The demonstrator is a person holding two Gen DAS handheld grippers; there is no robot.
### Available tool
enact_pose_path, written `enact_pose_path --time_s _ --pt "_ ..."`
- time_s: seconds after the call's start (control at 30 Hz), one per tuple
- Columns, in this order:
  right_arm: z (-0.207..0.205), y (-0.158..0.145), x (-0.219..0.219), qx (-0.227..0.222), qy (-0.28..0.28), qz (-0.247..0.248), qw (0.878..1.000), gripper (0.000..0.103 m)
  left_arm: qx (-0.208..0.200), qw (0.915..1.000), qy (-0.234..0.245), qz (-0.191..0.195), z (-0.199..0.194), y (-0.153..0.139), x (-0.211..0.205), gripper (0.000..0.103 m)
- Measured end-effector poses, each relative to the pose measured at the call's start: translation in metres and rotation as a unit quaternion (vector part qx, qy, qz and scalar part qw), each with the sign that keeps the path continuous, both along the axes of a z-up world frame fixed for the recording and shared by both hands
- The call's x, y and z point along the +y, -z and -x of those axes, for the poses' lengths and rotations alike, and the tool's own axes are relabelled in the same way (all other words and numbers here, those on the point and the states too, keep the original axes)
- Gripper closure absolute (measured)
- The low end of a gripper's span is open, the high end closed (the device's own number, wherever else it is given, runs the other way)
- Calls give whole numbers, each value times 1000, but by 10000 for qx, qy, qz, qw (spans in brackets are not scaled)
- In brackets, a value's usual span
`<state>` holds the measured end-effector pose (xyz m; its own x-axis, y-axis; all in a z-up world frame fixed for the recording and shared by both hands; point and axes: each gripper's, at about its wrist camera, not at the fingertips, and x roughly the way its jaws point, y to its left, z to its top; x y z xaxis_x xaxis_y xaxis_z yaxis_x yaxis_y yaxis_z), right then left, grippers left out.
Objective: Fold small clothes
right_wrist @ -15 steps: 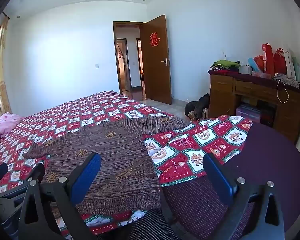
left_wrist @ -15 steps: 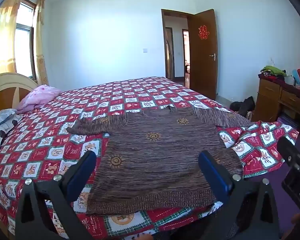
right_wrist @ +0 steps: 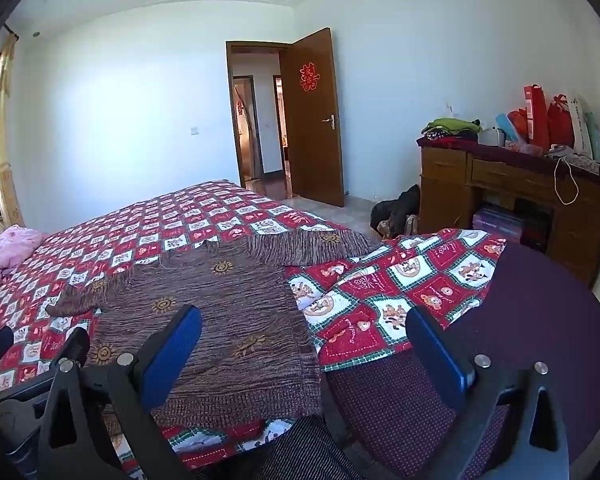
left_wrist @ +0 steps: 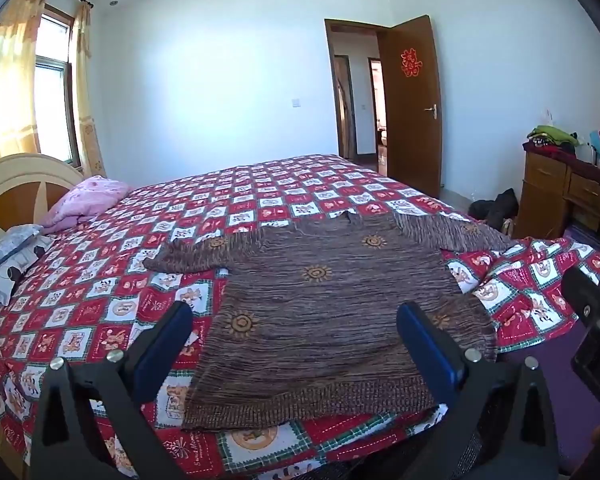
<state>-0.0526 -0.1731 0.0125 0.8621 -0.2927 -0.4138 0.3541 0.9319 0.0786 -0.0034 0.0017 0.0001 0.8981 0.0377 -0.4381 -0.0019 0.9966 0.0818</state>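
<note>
A brown knitted sweater (left_wrist: 320, 320) with small sun motifs lies flat on the bed, hem toward me, both sleeves spread sideways. In the right wrist view the sweater (right_wrist: 220, 320) fills the lower left. My left gripper (left_wrist: 296, 336) hovers over the hem with blue pads wide apart and nothing between them. My right gripper (right_wrist: 304, 344) is open too, held above the sweater's right hem corner and the folded-back bedspread. Neither touches the cloth. At the left edge of the right wrist view the left gripper (right_wrist: 28, 360) shows as black parts.
The bed carries a red and white checked bedspread (left_wrist: 260, 200), its corner turned back over a purple mattress (right_wrist: 540, 320). Pillows (left_wrist: 88, 200) lie by the headboard on the left. A wooden desk (right_wrist: 500, 184) with bags stands at the right wall. Beyond the bed a brown door (right_wrist: 312, 120) stands open.
</note>
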Motion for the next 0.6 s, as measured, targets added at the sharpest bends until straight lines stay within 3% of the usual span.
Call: enact_pose_path --time_s 0.6 --pt "1 -1 -2 14 -2 -54 10000 1 -71 9998 -102 -122 2 0 -3 0"
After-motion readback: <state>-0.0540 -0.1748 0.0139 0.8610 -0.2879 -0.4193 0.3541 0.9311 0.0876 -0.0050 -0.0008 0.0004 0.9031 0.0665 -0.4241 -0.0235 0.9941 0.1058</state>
